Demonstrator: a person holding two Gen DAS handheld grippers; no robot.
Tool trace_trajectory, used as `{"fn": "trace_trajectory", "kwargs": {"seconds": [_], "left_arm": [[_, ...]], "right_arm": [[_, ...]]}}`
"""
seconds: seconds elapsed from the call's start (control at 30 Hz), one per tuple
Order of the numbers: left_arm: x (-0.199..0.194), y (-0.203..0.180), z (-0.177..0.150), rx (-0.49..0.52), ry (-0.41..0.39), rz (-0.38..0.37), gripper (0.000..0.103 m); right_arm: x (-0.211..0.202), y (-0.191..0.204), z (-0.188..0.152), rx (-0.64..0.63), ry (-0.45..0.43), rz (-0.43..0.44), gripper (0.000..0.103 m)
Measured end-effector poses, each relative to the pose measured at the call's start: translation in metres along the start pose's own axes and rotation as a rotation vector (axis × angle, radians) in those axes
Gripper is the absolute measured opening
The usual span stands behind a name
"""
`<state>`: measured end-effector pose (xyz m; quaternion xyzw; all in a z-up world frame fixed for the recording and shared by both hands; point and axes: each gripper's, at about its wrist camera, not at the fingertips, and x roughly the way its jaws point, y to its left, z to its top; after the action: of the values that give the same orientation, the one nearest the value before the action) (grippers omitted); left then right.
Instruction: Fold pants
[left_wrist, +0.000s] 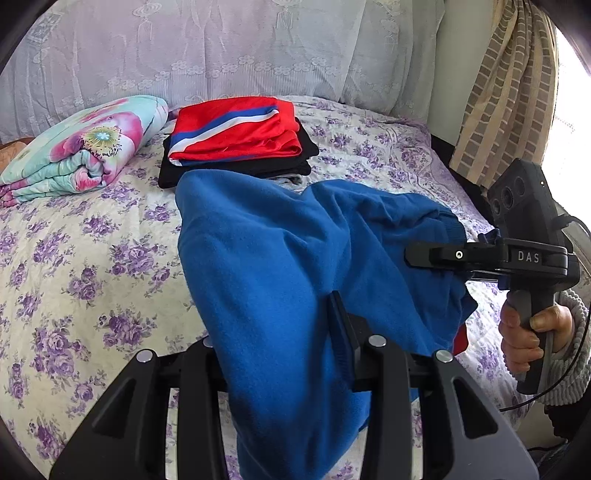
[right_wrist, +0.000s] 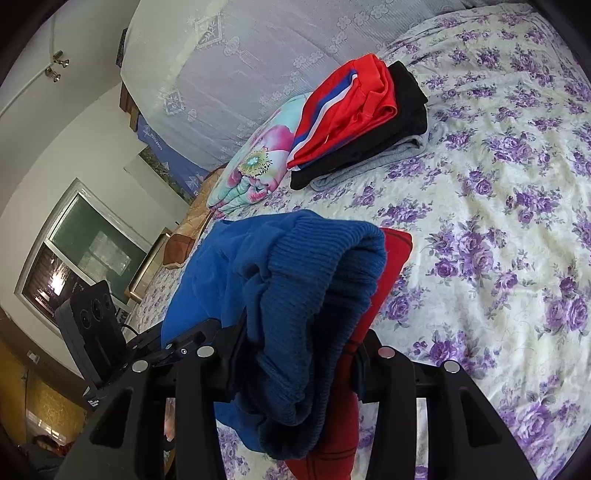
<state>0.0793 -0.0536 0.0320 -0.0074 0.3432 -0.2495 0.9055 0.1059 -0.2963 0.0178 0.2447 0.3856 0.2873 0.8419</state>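
Blue fleece fills the space between the fingers of our left gripper (left_wrist: 291, 354), which is clamped on one end of the blue pants (left_wrist: 280, 258); the cloth drapes down over the jaws toward the camera. Our right gripper (right_wrist: 295, 354) is likewise clamped on the pants, pinching the ribbed blue waistband (right_wrist: 317, 280) together with a red inner layer (right_wrist: 384, 280) that shows beside it. In the left wrist view we see that right gripper from the side, a hand (left_wrist: 532, 332) in a knitted sleeve on its handle, and the pants hang stretched between the two tools above the bed.

Below them lies the bedspread (left_wrist: 74, 258), cream with purple roses. Farther back on it sits a pile of folded clothes (left_wrist: 236, 144): red with a blue and white stripe on top, black under it, and grey at the bottom in the right wrist view. Just beside the pile rests a folded floral quilt (left_wrist: 81, 147). Behind stands a headboard draped in pale lace (left_wrist: 221, 48), and a striped curtain (left_wrist: 509, 92) hangs at the right.
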Motion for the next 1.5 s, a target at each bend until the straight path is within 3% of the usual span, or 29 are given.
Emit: {"fn": "trace_trajectory", "kwargs": {"seconds": [1.27,1.5], "left_arm": [[0.040,-0.007,-0.008,0.054,0.090,0.129,0.038],[0.043,-0.001,-0.012,0.027,0.089,0.142,0.044]], "right_arm": [[0.035,-0.050,-0.006,0.152,0.064,0.030,0.045],[0.038,-0.053,-0.008,0.142,0.061,0.025,0.048]]}}
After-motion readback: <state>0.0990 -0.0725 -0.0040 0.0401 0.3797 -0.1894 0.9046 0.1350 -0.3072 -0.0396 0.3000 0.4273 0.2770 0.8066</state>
